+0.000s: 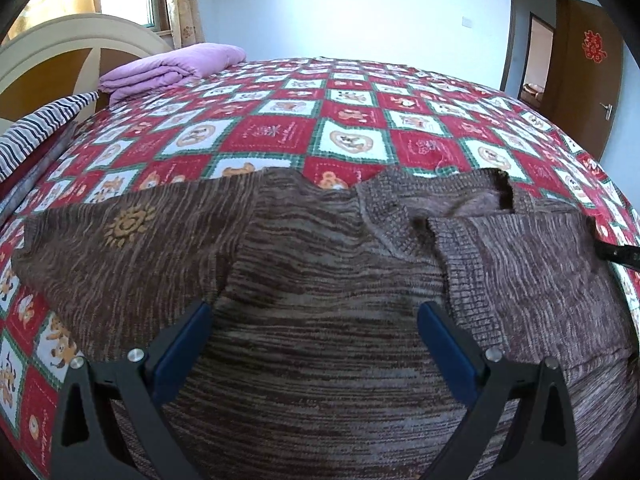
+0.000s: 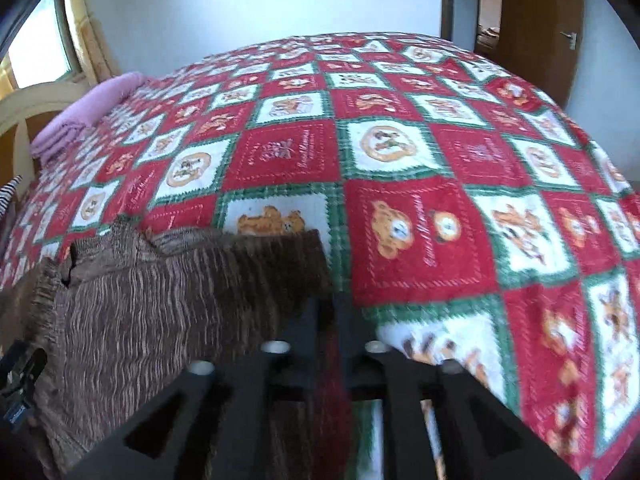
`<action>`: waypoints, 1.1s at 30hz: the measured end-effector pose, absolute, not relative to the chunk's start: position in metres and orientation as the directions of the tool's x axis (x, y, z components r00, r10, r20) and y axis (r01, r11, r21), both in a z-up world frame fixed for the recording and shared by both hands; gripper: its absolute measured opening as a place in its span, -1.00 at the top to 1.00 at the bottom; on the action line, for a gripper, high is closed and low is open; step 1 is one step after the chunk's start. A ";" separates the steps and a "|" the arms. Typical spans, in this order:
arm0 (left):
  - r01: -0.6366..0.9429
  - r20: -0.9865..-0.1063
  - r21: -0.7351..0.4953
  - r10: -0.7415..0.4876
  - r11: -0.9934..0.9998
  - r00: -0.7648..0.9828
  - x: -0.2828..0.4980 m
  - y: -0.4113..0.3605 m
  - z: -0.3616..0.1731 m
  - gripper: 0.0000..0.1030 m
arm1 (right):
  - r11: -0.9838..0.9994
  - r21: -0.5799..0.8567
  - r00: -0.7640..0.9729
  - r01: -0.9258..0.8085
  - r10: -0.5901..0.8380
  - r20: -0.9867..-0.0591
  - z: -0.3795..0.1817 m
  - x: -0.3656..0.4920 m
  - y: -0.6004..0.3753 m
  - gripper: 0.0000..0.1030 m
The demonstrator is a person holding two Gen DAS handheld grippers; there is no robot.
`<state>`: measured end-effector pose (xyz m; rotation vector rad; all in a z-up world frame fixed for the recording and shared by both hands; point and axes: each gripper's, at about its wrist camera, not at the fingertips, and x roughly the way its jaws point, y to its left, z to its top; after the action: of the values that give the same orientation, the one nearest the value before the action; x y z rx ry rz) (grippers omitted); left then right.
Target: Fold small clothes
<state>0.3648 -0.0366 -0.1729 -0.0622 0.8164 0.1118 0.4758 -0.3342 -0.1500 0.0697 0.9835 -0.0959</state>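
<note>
A brown striped knit sweater (image 1: pixel 320 280) lies on the red, white and green patchwork bedspread (image 1: pixel 344 120). Its left sleeve, with a yellow sun emblem (image 1: pixel 128 224), spreads out to the left; its right side is folded over the body. My left gripper (image 1: pixel 314 316) is open, its blue-padded fingers (image 1: pixel 188 344) hovering over the sweater's body. In the right wrist view the sweater (image 2: pixel 140 300) lies at the left. My right gripper (image 2: pixel 326 300) is shut on the sweater's edge, fingers close together. The right gripper's tip also shows in the left wrist view (image 1: pixel 616 254) at the sweater's right edge.
A folded purple blanket (image 1: pixel 172 68) and a striped pillow (image 1: pixel 36 132) lie by the cream headboard (image 1: pixel 60 52) at far left. A brown door (image 1: pixel 588 80) stands open at far right. Bedspread (image 2: pixel 440 160) stretches beyond the sweater.
</note>
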 end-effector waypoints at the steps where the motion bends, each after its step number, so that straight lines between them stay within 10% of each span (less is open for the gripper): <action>1: -0.125 -0.730 -0.016 0.074 0.992 0.679 0.365 -0.036 -0.173 -1.00 | 0.993 0.023 0.546 0.115 -0.044 -0.836 -0.147 0.471 -0.333 -0.45; 11: -0.182 -0.769 -0.104 0.037 0.978 0.638 0.351 0.000 -0.169 -1.00 | 0.968 0.101 0.494 -0.228 0.204 -0.845 -0.148 0.402 -0.197 -0.43; 22: -0.331 -0.781 0.003 0.209 0.944 0.589 0.292 0.104 -0.168 -1.00 | 0.965 -0.063 0.580 -0.255 0.101 -0.808 -0.172 0.376 -0.175 -0.52; 33: -0.494 -0.787 -0.223 0.144 0.841 0.600 0.280 0.211 -0.175 -1.00 | 0.964 -0.090 0.607 -0.250 0.084 -0.790 -0.170 0.368 -0.173 -0.57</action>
<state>0.2796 0.2108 -0.1747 -0.4488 0.8534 0.3844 0.3684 -0.1726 -0.1703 -0.1994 0.8993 0.1945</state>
